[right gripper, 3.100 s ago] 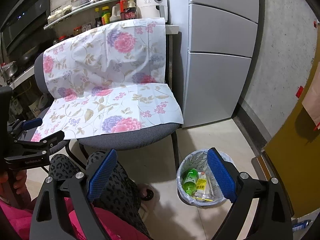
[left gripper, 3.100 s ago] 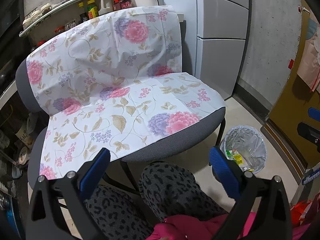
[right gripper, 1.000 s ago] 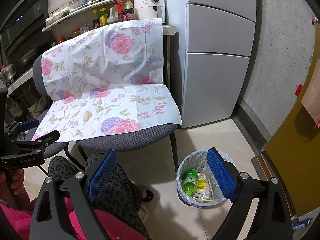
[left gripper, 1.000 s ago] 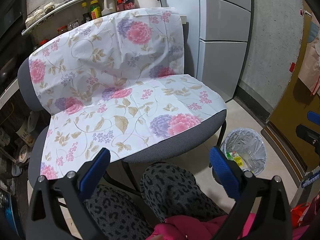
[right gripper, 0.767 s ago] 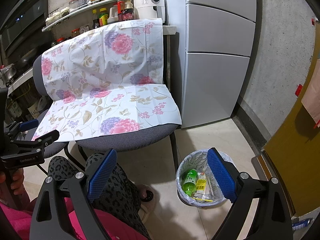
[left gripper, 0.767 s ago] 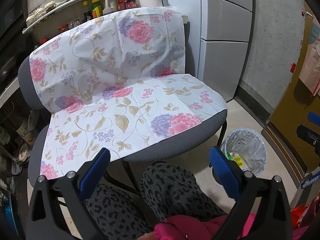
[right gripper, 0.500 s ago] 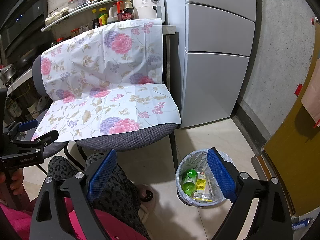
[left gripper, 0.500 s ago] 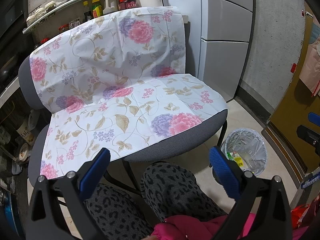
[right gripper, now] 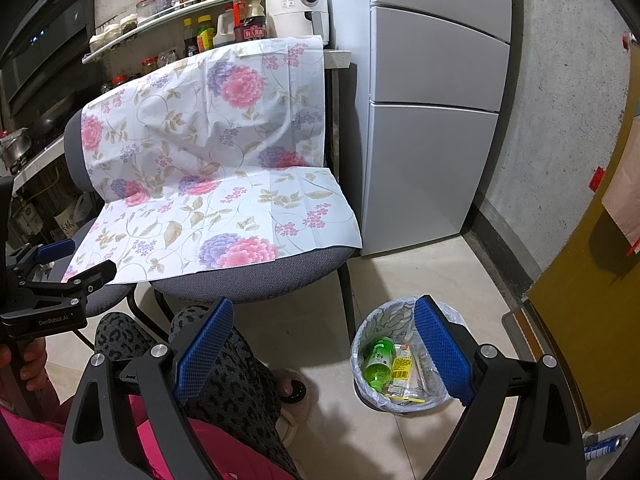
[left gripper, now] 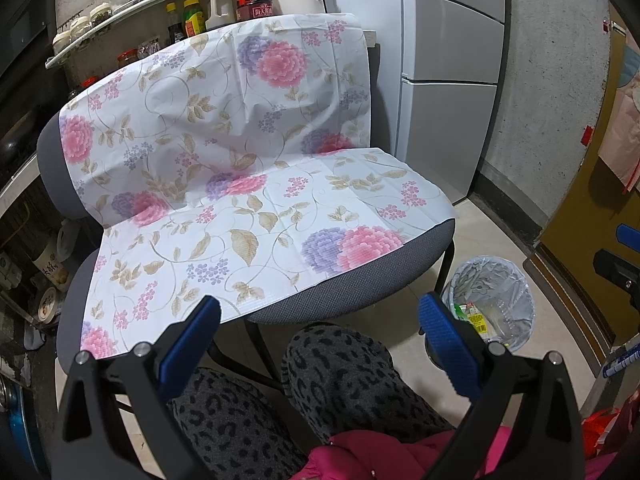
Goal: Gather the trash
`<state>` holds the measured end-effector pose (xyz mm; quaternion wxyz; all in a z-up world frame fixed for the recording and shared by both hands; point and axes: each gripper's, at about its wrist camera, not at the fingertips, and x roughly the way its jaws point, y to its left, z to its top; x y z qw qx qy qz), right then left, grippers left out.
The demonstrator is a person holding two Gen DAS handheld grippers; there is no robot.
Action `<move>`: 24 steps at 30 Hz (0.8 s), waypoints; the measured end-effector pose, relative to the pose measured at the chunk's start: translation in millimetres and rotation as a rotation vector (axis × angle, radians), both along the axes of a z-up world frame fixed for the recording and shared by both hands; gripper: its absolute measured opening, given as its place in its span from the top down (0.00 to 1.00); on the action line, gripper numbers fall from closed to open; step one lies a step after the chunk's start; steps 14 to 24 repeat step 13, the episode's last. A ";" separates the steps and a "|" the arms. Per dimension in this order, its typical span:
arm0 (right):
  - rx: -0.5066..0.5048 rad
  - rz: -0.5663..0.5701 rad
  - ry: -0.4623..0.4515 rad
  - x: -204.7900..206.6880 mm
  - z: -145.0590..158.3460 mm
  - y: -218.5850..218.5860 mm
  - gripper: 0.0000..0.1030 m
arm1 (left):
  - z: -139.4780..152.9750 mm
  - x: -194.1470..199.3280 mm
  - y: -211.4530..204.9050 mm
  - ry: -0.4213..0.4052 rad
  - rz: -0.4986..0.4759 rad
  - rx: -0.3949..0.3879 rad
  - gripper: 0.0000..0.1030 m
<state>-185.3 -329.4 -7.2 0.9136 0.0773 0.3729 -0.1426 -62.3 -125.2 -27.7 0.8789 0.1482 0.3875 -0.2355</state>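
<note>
A small bin with a clear liner [right gripper: 402, 400] stands on the floor right of the chair; it also shows in the left wrist view [left gripper: 516, 304]. Inside lie a green bottle [right gripper: 378, 362], a yellow wrapper [right gripper: 401, 367] and other packets. My left gripper [left gripper: 320, 322] is open and empty above the person's knees, in front of the chair seat. My right gripper [right gripper: 322, 326] is open and empty, held above the floor, with its right finger over the bin's rim. The floral cloth [left gripper: 240, 208] on the chair seat carries no trash.
Grey chairs [right gripper: 256, 276] covered by the floral cloth stand ahead. A grey fridge [right gripper: 432, 120] is at the right, a shelf of bottles and jars [right gripper: 192, 12] behind. The person's patterned legs [left gripper: 332, 376] are below. A yellow-brown door [right gripper: 592, 320] is at far right.
Almost nothing has moved; both views drift very slightly. Both grippers stay open and empty.
</note>
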 end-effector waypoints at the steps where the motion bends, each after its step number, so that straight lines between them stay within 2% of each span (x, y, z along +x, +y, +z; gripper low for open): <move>1: 0.000 0.001 0.000 0.1 0.1 -0.2 0.12 | 0.0 -1.9 -0.3 -0.002 0.001 -0.001 0.06; 7: -0.001 0.000 0.003 1.0 -0.6 0.0 0.12 | -0.7 0.9 -2.4 0.011 -0.012 -0.022 0.06; 13: 0.023 0.026 0.046 27.0 -18.3 -2.0 0.11 | -32.4 36.0 10.1 0.138 0.057 -0.040 0.06; 24: 0.023 0.026 0.046 27.0 -18.3 -2.0 0.11 | -32.4 36.0 10.1 0.138 0.057 -0.040 0.06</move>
